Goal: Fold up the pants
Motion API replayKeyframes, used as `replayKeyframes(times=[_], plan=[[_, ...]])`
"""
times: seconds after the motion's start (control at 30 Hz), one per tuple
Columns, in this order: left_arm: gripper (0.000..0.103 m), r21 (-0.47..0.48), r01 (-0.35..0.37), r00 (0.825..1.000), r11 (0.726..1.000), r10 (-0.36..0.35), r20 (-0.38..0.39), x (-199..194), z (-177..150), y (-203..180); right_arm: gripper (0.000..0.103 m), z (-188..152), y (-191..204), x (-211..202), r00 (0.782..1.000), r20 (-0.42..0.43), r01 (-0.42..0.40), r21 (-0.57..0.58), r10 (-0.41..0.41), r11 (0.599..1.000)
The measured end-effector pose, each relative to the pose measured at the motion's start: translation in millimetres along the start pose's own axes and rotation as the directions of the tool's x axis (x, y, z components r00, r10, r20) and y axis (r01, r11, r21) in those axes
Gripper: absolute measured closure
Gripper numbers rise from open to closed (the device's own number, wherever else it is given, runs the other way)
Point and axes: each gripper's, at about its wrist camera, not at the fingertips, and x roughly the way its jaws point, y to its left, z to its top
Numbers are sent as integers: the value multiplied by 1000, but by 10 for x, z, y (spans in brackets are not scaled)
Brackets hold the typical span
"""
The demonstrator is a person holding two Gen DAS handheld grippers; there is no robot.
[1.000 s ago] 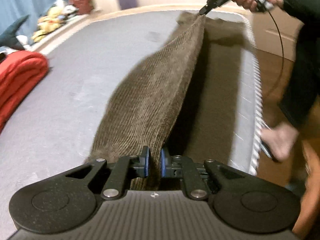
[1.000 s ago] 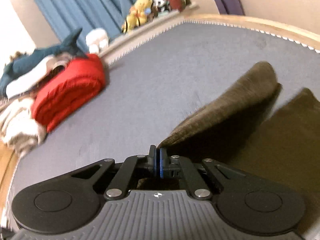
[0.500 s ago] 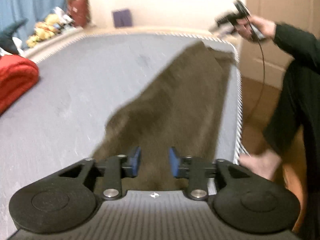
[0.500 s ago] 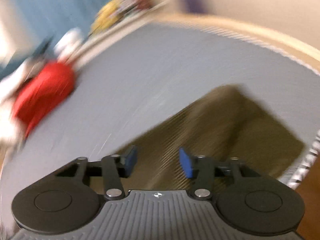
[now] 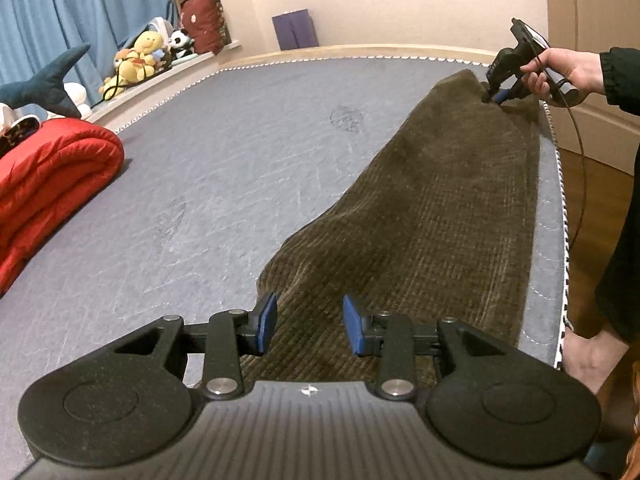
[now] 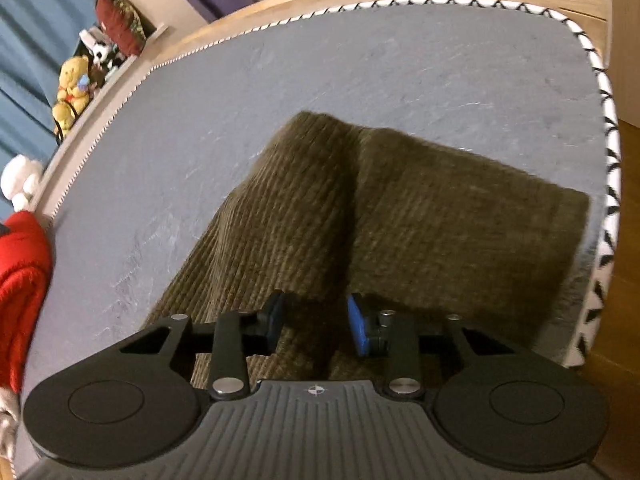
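One red blanket [image 5: 48, 176] beside pants [image 5: 432, 216]

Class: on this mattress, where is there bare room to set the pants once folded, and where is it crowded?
Free: the grey mattress between the red blanket and the brown pants. Crowded: the strip between the pants and the mattress's piped edge.

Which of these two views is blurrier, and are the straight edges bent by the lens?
Right wrist view is softer: the pants and mattress edge smear slightly. Left wrist view is sharp. Both fisheye views bow the mattress edge into a curve.
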Motion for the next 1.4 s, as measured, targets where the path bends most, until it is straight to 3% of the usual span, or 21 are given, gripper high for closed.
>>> replayKeyframes(times=[0.03,0.13,0.23,0.3,0.33,0.37,0.43,0.53,0.6,0.7,0.9,0.97,1.03,1.1,1.17,1.3,1.4], plan=[[62,3,-4,1000,1000,4,-5,24,-3,7,90,-18,71,35,1000,-8,23,-12,-24,1000],[62,12,-9,1000,1000,9,-15,68,2,6,96,-86,325,0,997,44,58,-48,-56,997],[62,13,-8,1000,1000,8,-18,94,6,15,96,-191,773,-145,984,120,-109,-194,134,975],[62,11,-11,1000,1000,12,-19,113,24,16,94,-329,1106,-237,946,111,-239,-393,304,888],[62,10,-13,1000,1000,13,-19,117,28,11,94,-392,1192,-260,936,89,-266,-457,341,849],[62,9,-12,1000,1000,13,-20,126,30,1,93,-415,1195,-263,933,81,-278,-458,351,844],[62,14,-11,1000,1000,11,-21,125,27,-4,82,-358,1061,-237,932,85,-299,-375,354,877],[62,23,-5,1000,1000,6,-22,121,16,-8,70,-221,723,-194,946,133,-269,-192,297,944],[61,33,-6,1000,999,6,-27,134,6,-21,70,-135,506,-126,960,131,-238,-81,247,968],[60,44,-7,999,999,8,-33,151,-1,-33,70,-113,268,-11,972,103,-216,54,210,975],[57,58,-17,999,998,19,-44,164,-30,-45,63,-286,9,24,994,98,-75,303,47,950],[57,64,-22,998,998,25,-52,179,-42,-51,63,-347,90,-14,993,118,-46,317,8,947],[57,68,-24,998,997,28,-56,188,-52,-61,63,-412,86,-117,983,158,37,348,-97,937],[57,70,-22,998,997,26,-54,186,-57,-62,63,-458,74,-177,973,175,71,382,-148,921],[57,70,-21,998,997,25,-52,181,-55,-59,63,-444,98,-128,970,164,113,343,-178,933],[57,59,-23,999,998,26,-44,170,-39,-48,65,-454,224,114,995,66,67,179,-80,982],[57,46,-12,999,999,13,-32,139,-27,-40,66,-500,480,167,996,84,-12,34,9,999]])
